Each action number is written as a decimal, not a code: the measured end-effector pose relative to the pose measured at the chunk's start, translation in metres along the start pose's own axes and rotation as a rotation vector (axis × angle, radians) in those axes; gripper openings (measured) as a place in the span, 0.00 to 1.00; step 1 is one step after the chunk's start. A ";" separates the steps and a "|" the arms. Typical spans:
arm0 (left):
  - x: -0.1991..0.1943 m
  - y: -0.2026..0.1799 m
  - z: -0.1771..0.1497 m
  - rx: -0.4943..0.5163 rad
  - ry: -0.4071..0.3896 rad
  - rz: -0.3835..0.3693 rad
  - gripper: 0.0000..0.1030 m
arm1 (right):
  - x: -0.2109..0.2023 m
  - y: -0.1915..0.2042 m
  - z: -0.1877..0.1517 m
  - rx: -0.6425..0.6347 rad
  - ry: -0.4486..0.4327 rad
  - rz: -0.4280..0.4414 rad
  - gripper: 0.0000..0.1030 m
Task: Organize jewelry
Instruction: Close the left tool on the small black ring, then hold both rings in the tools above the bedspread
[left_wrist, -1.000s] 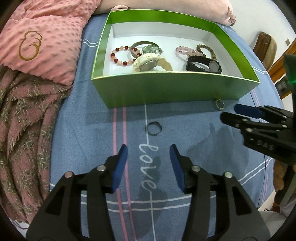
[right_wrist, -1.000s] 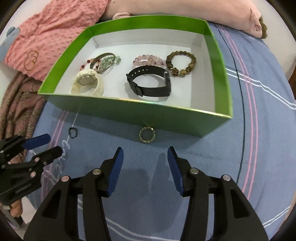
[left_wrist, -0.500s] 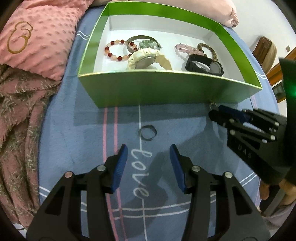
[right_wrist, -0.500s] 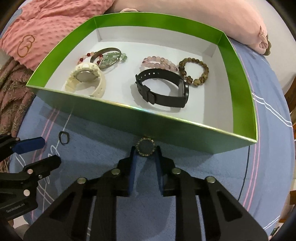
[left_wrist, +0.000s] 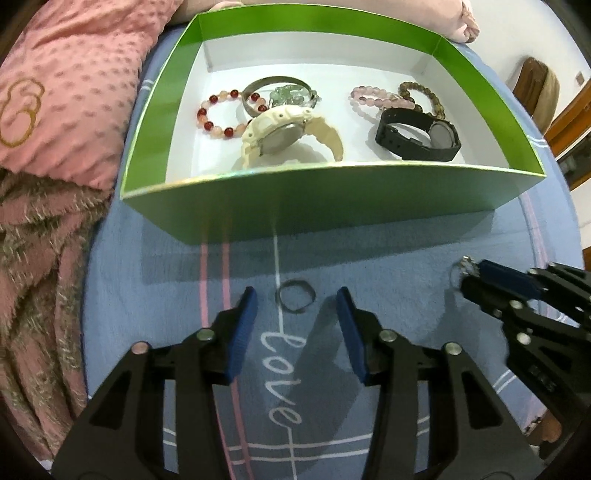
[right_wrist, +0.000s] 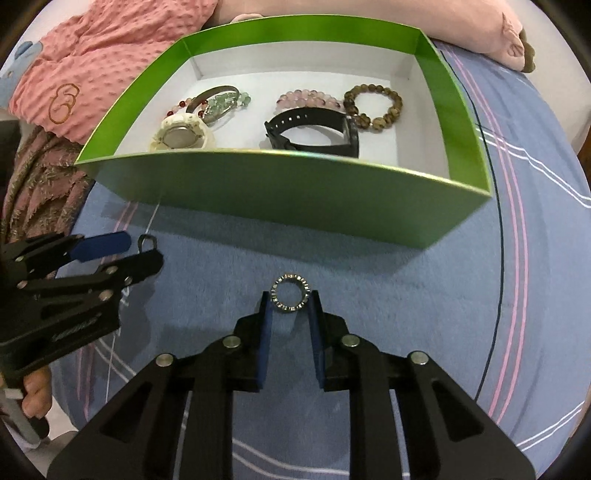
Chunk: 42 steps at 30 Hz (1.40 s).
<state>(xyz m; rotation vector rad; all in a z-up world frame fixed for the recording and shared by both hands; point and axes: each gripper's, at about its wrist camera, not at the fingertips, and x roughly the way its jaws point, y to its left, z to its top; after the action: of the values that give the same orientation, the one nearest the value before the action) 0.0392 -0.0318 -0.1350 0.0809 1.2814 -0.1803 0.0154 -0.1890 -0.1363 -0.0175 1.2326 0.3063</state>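
A thin dark ring (left_wrist: 295, 300) lies on the blue bedsheet between the blue fingertips of my left gripper (left_wrist: 296, 304). Its jaws are closing, and the pads stand clear of the ring on both sides. My right gripper (right_wrist: 290, 301) is shut on a studded silver ring (right_wrist: 290, 297), held at its fingertips in front of the green box (right_wrist: 288, 192). From the left wrist view, the right gripper (left_wrist: 467, 275) shows at the right edge with that studded ring (left_wrist: 460, 266). The left gripper (right_wrist: 142, 251) and the thin ring (right_wrist: 147, 242) appear at the left of the right wrist view.
The green box (left_wrist: 325, 173) holds a white watch (left_wrist: 284, 134), a black watch (left_wrist: 419, 134), several bead bracelets and a metal bangle. A pink blanket (left_wrist: 66, 96) lies to the left and a pink pillow behind the box. A hand (right_wrist: 35, 397) holds the left tool.
My right gripper shut on the studded ring by the box wall, then drew it back from the box. My left gripper moved forward and down until the thin ring lay between its fingertips.
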 end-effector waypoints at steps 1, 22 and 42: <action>0.001 -0.003 0.000 0.015 -0.004 0.033 0.28 | -0.002 0.000 -0.001 0.001 -0.002 0.001 0.19; -0.034 -0.014 -0.044 0.051 -0.017 0.031 0.20 | -0.012 0.009 -0.010 -0.004 -0.016 0.004 0.19; -0.036 -0.006 -0.055 0.029 -0.006 -0.062 0.20 | -0.011 0.014 -0.021 -0.014 0.003 0.006 0.19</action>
<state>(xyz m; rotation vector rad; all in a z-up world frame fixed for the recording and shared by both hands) -0.0234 -0.0259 -0.1157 0.0654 1.2767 -0.2517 -0.0105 -0.1820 -0.1310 -0.0265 1.2338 0.3198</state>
